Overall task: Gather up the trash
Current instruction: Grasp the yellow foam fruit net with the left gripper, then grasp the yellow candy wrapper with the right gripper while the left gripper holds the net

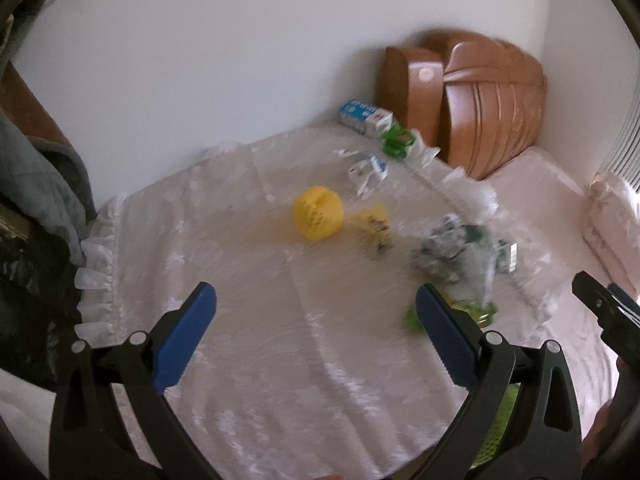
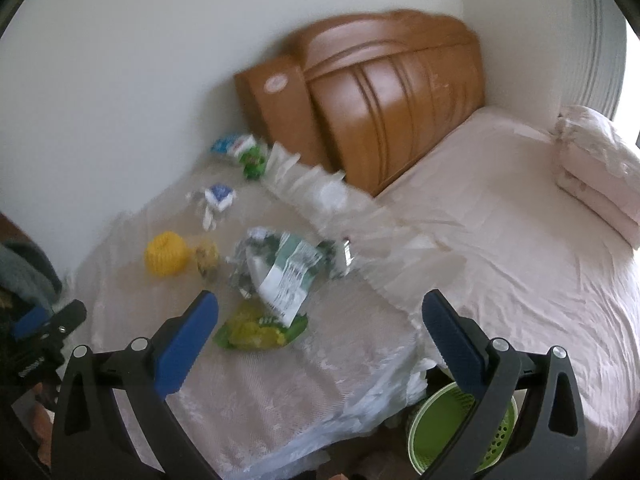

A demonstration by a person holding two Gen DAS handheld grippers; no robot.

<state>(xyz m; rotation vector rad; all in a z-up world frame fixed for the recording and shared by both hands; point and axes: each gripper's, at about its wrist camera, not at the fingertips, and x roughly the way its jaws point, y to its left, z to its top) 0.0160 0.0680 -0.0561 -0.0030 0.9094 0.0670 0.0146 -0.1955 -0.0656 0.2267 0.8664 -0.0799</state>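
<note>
Scattered across a table (image 2: pixel 280 400) draped in a pale lace cloth, the trash is seen in both wrist views, though much is blurred. A yellow netted ball (image 2: pixel 166 254) lies toward the wall side, with a small yellowish wrapper (image 2: pixel 206 258) just beside it. Near the middle, a crumpled green-and-white plastic bag (image 2: pixel 284 276) is piled, and a flattened green-and-yellow packet (image 2: pixel 260 330) rests touching its near edge. Farther back, a small blue-and-white carton (image 2: pixel 219 196) is found, and by the wall a blue-and-white box (image 1: pixel 362 115) is set beside a green packet (image 1: pixel 396 140).

The left gripper (image 1: pixel 316 320) is held above the near part of the cloth, its blue-padded fingers spread wide with nothing between them. The right gripper (image 2: pixel 320 326) is likewise spread wide and empty, hovering over the flattened packet. A green perforated basket (image 2: pixel 452 436) is seen below the table edge, beside a bed (image 2: pixel 520 240) with a wooden headboard (image 2: pixel 392 92).
</note>
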